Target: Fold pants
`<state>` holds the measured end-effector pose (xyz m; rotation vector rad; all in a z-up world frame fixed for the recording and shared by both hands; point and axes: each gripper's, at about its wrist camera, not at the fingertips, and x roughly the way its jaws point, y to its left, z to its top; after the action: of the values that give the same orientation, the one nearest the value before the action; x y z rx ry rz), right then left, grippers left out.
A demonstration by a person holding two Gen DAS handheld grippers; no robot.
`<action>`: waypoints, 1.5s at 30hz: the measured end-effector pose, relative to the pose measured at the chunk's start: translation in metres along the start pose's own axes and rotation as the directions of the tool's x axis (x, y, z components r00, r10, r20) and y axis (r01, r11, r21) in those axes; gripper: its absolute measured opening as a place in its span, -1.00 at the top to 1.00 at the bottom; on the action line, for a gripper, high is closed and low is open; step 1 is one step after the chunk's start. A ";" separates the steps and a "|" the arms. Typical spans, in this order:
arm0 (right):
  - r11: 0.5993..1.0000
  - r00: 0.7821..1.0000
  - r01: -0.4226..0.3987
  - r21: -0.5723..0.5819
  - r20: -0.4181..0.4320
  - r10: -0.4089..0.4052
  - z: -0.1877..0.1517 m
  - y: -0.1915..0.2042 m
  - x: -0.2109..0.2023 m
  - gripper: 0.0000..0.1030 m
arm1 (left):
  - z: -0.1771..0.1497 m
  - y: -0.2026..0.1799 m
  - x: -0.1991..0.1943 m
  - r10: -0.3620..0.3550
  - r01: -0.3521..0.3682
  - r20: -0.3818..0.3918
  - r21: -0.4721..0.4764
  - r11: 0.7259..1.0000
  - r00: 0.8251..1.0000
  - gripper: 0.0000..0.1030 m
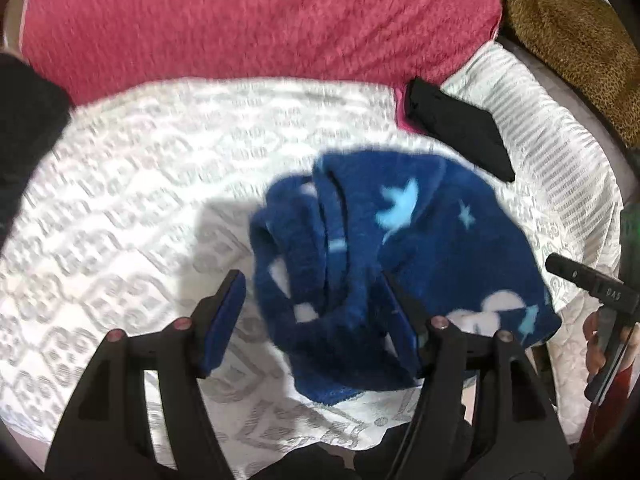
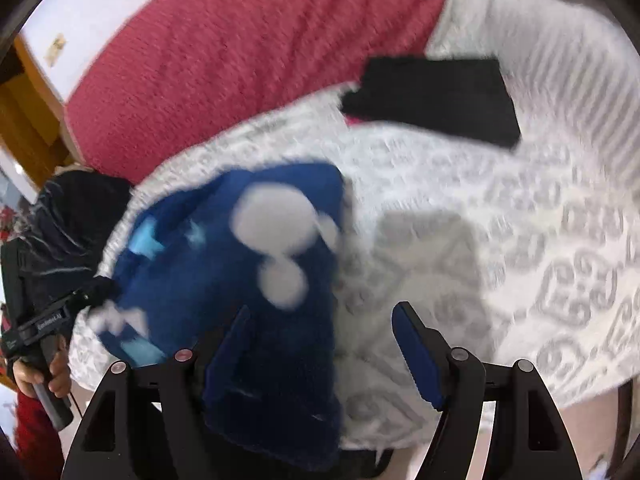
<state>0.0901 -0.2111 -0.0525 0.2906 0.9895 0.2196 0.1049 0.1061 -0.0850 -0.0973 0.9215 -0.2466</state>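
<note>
Blue fleece pants (image 1: 400,264) with white and light-blue shapes lie bunched on a white patterned bedspread (image 1: 140,184). My left gripper (image 1: 312,300) is open just above their left part, nothing between its blue pads. In the right wrist view the pants (image 2: 248,264) lie at the left. My right gripper (image 2: 324,332) is open over their right edge, holding nothing. The right gripper also shows in the left wrist view (image 1: 592,288), and the left gripper's tip in the right wrist view (image 2: 98,290) touches the pants' left edge. Both views are blurred.
A red blanket (image 1: 256,20) lies across the back. A folded black garment (image 1: 460,128) sits behind the pants, also seen in the right wrist view (image 2: 436,96). A leopard-print cushion (image 1: 572,32) is at the far right. Dark cloth (image 1: 28,120) is at the left.
</note>
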 end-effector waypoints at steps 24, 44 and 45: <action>0.984 0.987 -0.134 -0.117 -0.101 0.123 -0.014 0.046 0.044 0.42 | 0.008 -0.010 0.065 0.054 -0.058 -0.089 -0.037 0.998 0.995 -0.21; 0.994 0.959 -0.107 -0.014 -0.264 0.100 0.078 0.065 0.157 0.54 | -0.005 -0.027 0.077 0.097 -0.092 -0.045 0.103 0.990 0.994 -0.25; 0.993 0.962 -0.115 -0.026 -0.253 0.105 0.076 0.066 0.152 0.54 | -0.005 -0.026 0.075 0.092 -0.088 -0.044 0.101 0.991 0.995 -0.25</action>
<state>0.2319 -0.1120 -0.1105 0.2855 1.2196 0.3845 0.1396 0.0620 -0.1415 0.0419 0.9577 -0.2112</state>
